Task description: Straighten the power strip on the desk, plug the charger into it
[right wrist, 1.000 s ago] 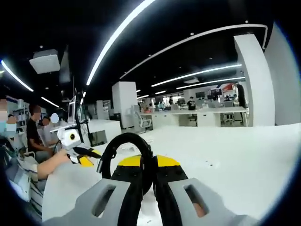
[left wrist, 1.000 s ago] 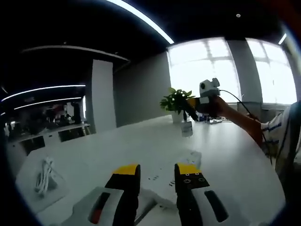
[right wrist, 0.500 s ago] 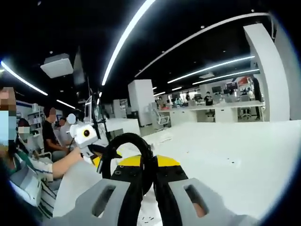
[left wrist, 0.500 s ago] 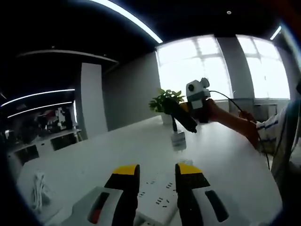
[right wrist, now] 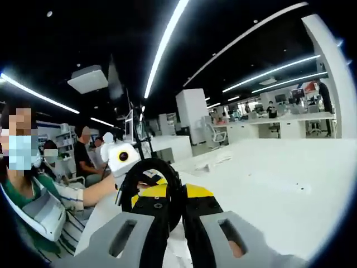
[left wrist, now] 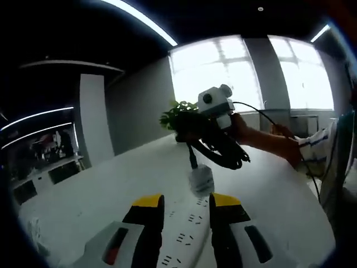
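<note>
- Smooth white desk (left wrist: 111, 190) in an open office; two bright windows behind a green potted plant (left wrist: 174, 114) at the desk's far edge.
- One long white plastic power strip (left wrist: 181, 237), flat on the desk, running between my left gripper (left wrist: 185, 205)'s parted yellow-tipped jaws.
- One white block charger (left wrist: 201, 180) hanging on its looped black rubber cable (right wrist: 149, 178), above the strip's far end.
- My right gripper (right wrist: 174, 192) pinches that cable, jaws closed on it.
</note>
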`<action>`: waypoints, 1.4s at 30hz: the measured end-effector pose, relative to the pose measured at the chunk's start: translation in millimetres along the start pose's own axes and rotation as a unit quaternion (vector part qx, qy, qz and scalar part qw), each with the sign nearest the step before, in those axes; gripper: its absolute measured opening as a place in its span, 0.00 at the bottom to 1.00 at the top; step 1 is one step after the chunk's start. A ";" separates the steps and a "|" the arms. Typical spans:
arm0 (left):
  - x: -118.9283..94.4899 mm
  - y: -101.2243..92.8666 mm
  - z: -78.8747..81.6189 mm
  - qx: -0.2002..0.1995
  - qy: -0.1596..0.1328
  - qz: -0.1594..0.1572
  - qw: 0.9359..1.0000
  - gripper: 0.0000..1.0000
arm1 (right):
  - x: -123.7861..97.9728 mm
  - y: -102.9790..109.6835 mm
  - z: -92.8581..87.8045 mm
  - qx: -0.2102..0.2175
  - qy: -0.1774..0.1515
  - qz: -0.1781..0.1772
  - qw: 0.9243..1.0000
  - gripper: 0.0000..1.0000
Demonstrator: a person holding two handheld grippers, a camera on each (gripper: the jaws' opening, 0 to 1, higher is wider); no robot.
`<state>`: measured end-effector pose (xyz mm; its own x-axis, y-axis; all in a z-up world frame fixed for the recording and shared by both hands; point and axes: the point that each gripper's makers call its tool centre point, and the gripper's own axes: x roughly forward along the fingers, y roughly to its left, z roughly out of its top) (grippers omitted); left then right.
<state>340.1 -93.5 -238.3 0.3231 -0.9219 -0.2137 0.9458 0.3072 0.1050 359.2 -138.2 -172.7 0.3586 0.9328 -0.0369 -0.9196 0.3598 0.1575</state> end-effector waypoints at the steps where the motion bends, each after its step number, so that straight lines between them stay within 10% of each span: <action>1: 2.6 -2.1 0.0 0.001 0.002 -0.003 1.000 0.32 | -0.5 -1.5 -0.2 0.001 0.002 0.002 1.000 0.07; 26: 60.7 -22.6 -7.4 0.035 0.022 -0.083 0.996 0.31 | 6.3 6.7 -9.6 0.027 0.023 0.054 0.998 0.07; 42: 76.3 -14.8 -9.3 0.039 0.048 -0.002 0.998 0.30 | 4.6 0.6 -13.3 0.041 -0.011 0.045 0.998 0.07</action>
<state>351.0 -166.1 -265.1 0.3239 -0.8951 -0.3065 0.9432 0.2800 0.1791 358.2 -133.4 -185.9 0.2789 0.9603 0.0030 -0.9324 0.2700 0.2403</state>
